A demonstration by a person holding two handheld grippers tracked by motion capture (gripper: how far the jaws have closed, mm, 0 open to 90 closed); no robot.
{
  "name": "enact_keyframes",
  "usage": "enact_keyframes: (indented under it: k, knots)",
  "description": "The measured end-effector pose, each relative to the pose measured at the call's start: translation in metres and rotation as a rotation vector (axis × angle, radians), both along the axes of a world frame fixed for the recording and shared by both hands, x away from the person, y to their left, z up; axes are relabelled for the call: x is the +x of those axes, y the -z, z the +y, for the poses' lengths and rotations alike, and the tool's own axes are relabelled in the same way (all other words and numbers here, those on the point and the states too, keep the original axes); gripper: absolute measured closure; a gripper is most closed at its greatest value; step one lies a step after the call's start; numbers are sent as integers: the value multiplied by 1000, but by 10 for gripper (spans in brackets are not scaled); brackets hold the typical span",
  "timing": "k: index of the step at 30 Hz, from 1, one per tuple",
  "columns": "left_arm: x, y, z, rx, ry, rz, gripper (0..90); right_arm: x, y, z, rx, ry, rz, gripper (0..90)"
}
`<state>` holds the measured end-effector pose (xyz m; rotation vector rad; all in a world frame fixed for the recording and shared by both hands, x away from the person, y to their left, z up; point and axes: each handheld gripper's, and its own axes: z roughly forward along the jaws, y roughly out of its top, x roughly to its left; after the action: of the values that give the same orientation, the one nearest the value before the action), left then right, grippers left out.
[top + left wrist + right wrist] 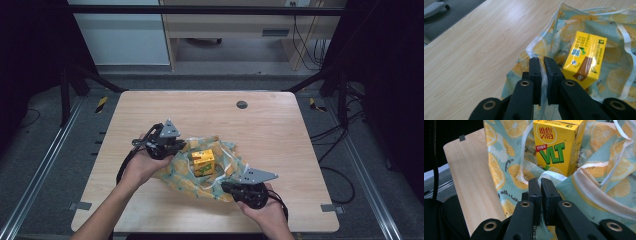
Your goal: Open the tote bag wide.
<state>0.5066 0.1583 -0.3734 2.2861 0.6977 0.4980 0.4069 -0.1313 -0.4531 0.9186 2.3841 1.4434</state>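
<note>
yellow carton (203, 162), patterned bag (186, 176), wooden table (270, 130)

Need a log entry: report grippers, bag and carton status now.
Left gripper shut on bag rim. Right gripper shut on opposite edge. Yellow carton upright inside. Nothing in the way.

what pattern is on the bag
Orange or lemon slices on pale teal, white trim on the bag; clearest in the right gripper view.

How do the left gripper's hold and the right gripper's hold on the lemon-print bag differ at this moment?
The left gripper pinches the lemon-print bag at its far-left rim; the right gripper pinches the near-right rim. The yellow VLT drink carton stands upright ahead of the right gripper, but looks tilted, barcode side showing, from the left. Both are shut on white-trimmed edge fabric.
</note>
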Motion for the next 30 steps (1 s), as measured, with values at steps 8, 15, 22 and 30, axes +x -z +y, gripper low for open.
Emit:
enact_keyframes:
  k: [8,15,22,30]
  knots:
    - [-21,-14,10,-119,-10,-59,889,0,1,-1,-8,7,-5,868]
    - [-48,-34,24,-326,33,-83,890,0,4,1,-45,12,-6,857]
    - [-84,-16,35,-363,140,-12,890,0,6,0,-53,20,1,852]
    - [-111,34,46,-312,204,85,891,2,11,2,-82,29,23,838]
